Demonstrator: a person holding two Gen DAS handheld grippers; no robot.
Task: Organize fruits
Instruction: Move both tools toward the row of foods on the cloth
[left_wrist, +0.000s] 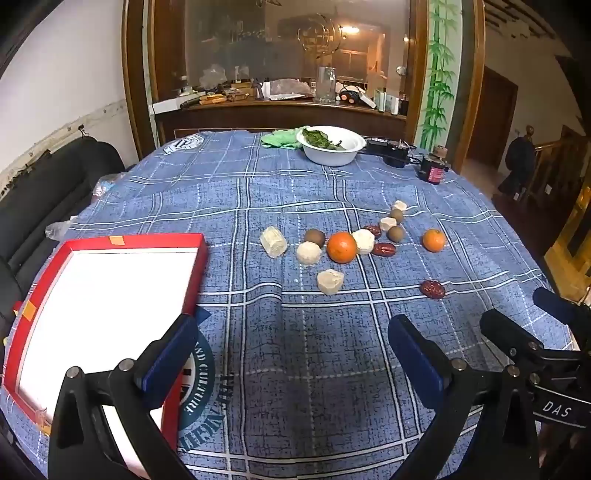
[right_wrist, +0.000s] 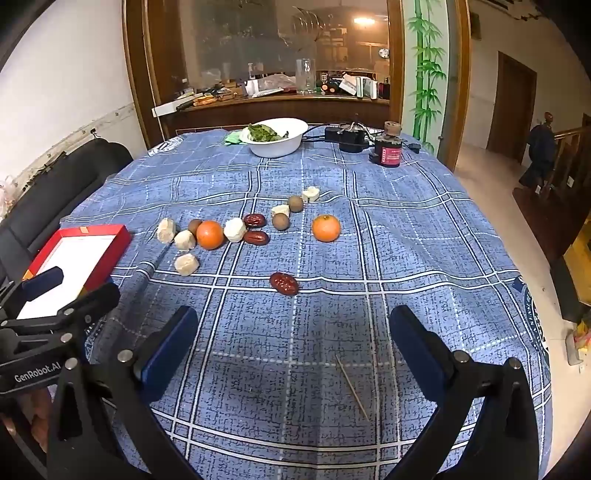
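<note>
Both grippers, left (left_wrist: 291, 354) and right (right_wrist: 291, 347), hover spread and empty above the checked cloth (right_wrist: 406, 240). Round oranges (right_wrist: 209, 234), wrinkled dates (right_wrist: 283, 283) and pale chunks (right_wrist: 186, 264) lie scattered ahead; the red tray (left_wrist: 162, 242) sits left.

Bare cloth (right_wrist: 295, 369) lies open ahead of both grippers up to the fruit cluster (right_wrist: 229, 232); the red tray (left_wrist: 110, 295) blocks the left, a toothpick (right_wrist: 352, 386) lies near.

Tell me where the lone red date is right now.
The lone red date lies on the blue checked tablecloth, nearest the cameras, apart from the fruit cluster, ahead of the right tool and below the right-hand orange.
</note>
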